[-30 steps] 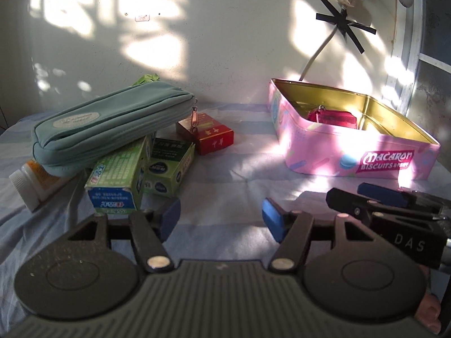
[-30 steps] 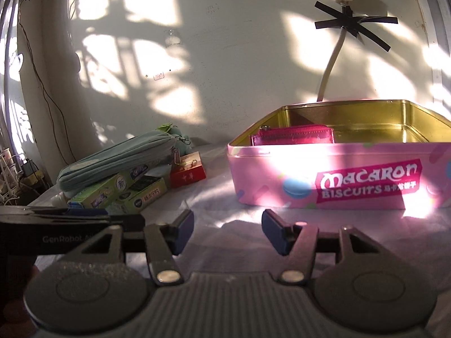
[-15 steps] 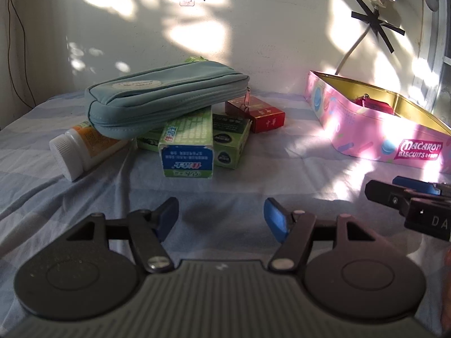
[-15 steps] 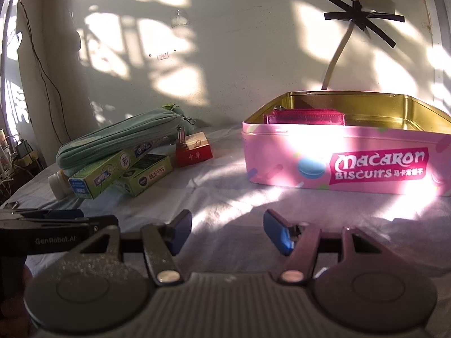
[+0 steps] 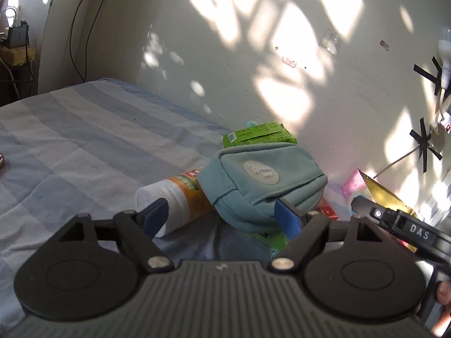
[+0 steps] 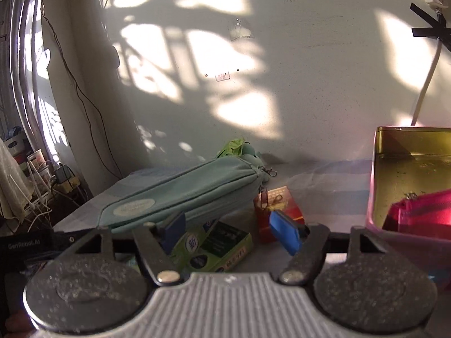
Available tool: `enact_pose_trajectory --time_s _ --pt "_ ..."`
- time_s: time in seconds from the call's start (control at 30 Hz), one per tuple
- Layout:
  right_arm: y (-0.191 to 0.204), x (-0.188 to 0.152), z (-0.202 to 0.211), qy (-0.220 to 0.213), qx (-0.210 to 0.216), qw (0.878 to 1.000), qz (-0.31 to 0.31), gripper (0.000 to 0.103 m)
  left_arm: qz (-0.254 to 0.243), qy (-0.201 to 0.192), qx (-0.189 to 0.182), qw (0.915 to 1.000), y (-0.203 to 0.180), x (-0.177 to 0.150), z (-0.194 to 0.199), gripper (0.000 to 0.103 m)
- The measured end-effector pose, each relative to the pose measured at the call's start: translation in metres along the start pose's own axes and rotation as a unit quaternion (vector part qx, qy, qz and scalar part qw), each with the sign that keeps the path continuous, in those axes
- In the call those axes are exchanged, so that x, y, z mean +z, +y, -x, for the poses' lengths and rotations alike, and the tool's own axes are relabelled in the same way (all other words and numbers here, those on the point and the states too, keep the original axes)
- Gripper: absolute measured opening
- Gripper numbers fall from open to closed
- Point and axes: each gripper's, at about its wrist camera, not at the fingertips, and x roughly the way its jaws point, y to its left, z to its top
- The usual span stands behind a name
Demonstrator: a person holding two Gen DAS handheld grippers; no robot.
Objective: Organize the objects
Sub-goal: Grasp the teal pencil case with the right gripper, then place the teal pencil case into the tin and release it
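A teal pencil pouch (image 5: 265,180) lies on top of green boxes (image 6: 217,248) and an orange bottle with a white cap (image 5: 174,197). My left gripper (image 5: 222,219) is open, its fingertips just short of the pouch's near end and the bottle. My right gripper (image 6: 231,231) is open, close in front of the pouch (image 6: 183,197), the green boxes and a red box (image 6: 279,211). The pink biscuit tin (image 6: 408,186) stands at the right with a magenta wallet (image 6: 422,214) inside.
A green packet (image 5: 259,136) sticks up behind the pouch by the white wall. The blue striped cloth (image 5: 70,146) spreads to the left. Cables and clutter (image 6: 42,180) sit beyond the left edge. A taped cord (image 5: 422,143) runs down the wall at right.
Both grippers have moved left and closer to the pile of pouch, boxes and bottle. The tin has slid to the right edge of both views. Both stay open and empty.
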Motion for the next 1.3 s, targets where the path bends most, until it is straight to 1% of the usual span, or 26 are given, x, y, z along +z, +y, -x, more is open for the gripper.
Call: enact_pose_trajectory --time_s 0.1,0.17,0.2,0.23,0.27,0.3,0.33,0.37,0.4,0.43,0.47,0.53,0.57,0.63,0.7,0.77,0.87,0.9,0.97,1.03,1.07,1.13,1.17,1.2,1.23,1.3 --pt "-0.013 0.027 -0.049 0.024 -0.005 0.999 -0.037 0.069 0.037 0.014 -0.015 0.9991 0.004 0.005 -0.015 0.090" --pt "-0.027 0.038 -0.083 0.042 -0.017 0.996 -0.076 0.069 0.054 0.024 -0.024 0.9980 0.004 0.005 -0.023 0.090" --pt "-0.034 0.041 -0.095 0.050 -0.013 0.994 -0.098 0.070 0.063 0.032 -0.035 0.9969 0.006 0.005 -0.028 0.090" --pt "-0.047 0.042 -0.110 0.067 0.008 0.988 -0.139 0.072 0.068 0.037 -0.040 0.9962 0.006 0.004 -0.032 0.088" --pt "-0.058 0.041 -0.123 0.088 0.035 0.979 -0.182 0.072 0.071 0.038 -0.045 0.9958 0.006 0.003 -0.035 0.086" --pt "-0.068 0.039 -0.135 0.110 0.062 0.967 -0.219 0.071 0.071 0.039 -0.056 0.9951 0.008 0.003 -0.039 0.078" --pt "-0.073 0.036 -0.143 0.126 0.081 0.958 -0.243 0.062 0.072 0.039 -0.068 0.9943 0.009 0.003 -0.041 0.066" --pt "-0.074 0.033 -0.145 0.129 0.091 0.955 -0.252 0.054 0.075 0.038 -0.082 0.9931 0.011 0.004 -0.043 0.061" --pt "-0.071 0.033 -0.141 0.119 0.089 0.958 -0.245 0.051 0.077 0.039 -0.082 0.9929 0.013 0.004 -0.044 0.059" --pt "-0.066 0.033 -0.133 0.101 0.085 0.965 -0.227 0.046 0.077 0.038 -0.081 0.9930 0.014 0.004 -0.043 0.057" --pt "-0.058 0.035 -0.122 0.084 0.082 0.972 -0.202 0.044 0.077 0.038 -0.085 0.9927 0.016 0.004 -0.041 0.057" --pt "-0.048 0.036 -0.099 0.063 0.069 0.981 -0.171 0.043 0.084 0.043 -0.101 0.9904 0.018 0.002 -0.035 0.056" --pt "-0.046 0.035 -0.087 0.055 0.065 0.983 -0.164 0.043 0.082 0.042 -0.110 0.9896 0.017 0.000 -0.030 0.056" --pt "-0.049 0.029 -0.058 0.046 0.058 0.984 -0.163 0.043 0.061 0.033 -0.123 0.9900 0.010 -0.005 -0.015 0.056" --pt "-0.059 0.017 -0.022 0.033 0.062 0.980 -0.184 0.043 0.034 0.028 -0.134 0.9899 -0.001 -0.013 -0.002 0.056" --pt "-0.071 0.001 0.018 0.023 0.056 0.977 -0.204 0.043 0.010 0.034 -0.154 0.9875 -0.013 -0.024 0.009 0.056" --pt "-0.090 -0.033 0.080 -0.002 0.029 0.974 -0.227 0.043 -0.030 0.061 -0.192 0.9790 -0.037 -0.042 0.015 0.056" --pt "-0.098 -0.045 0.099 -0.009 0.018 0.970 -0.241 0.043 -0.046 0.070 -0.203 0.9757 -0.047 -0.049 0.015 0.057" --pt "-0.114 -0.067 0.128 -0.014 -0.001 0.962 -0.273 0.043 -0.078 0.085 -0.210 0.9709 -0.067 -0.064 0.011 0.058" --pt "-0.126 -0.085 0.147 -0.008 -0.024 0.956 -0.292 0.043 -0.092 0.112 -0.214 0.9660 -0.082 -0.078 0.000 0.059" --pt "-0.131 -0.095 0.155 -0.005 -0.043 0.954 -0.297 0.043 -0.094 0.125 -0.216 0.9637 -0.087 -0.085 -0.007 0.060" --pt "-0.138 -0.107 0.166 0.000 -0.073 0.952 -0.296 0.044 -0.098 0.161 -0.218 0.9575 -0.097 -0.100 -0.024 0.060" --pt "-0.140 -0.112 0.171 0.002 -0.088 0.952 -0.293 0.044 -0.099 0.168 -0.218 0.9563 -0.100 -0.106 -0.029 0.059" --pt "-0.142 -0.117 0.174 -0.001 -0.088 0.953 -0.290 0.044 -0.111 0.147 -0.215 0.9590 -0.105 -0.111 -0.027 0.063" --pt "-0.144 -0.120 0.177 -0.004 -0.081 0.953 -0.293 0.044 -0.131 0.143 -0.208 0.9588 -0.111 -0.114 -0.024 0.064" --pt "-0.144 -0.121 0.181 -0.005 -0.086 0.956 -0.280 0.043 -0.136 0.141 -0.205 0.9589 -0.118 -0.116 -0.022 0.064"
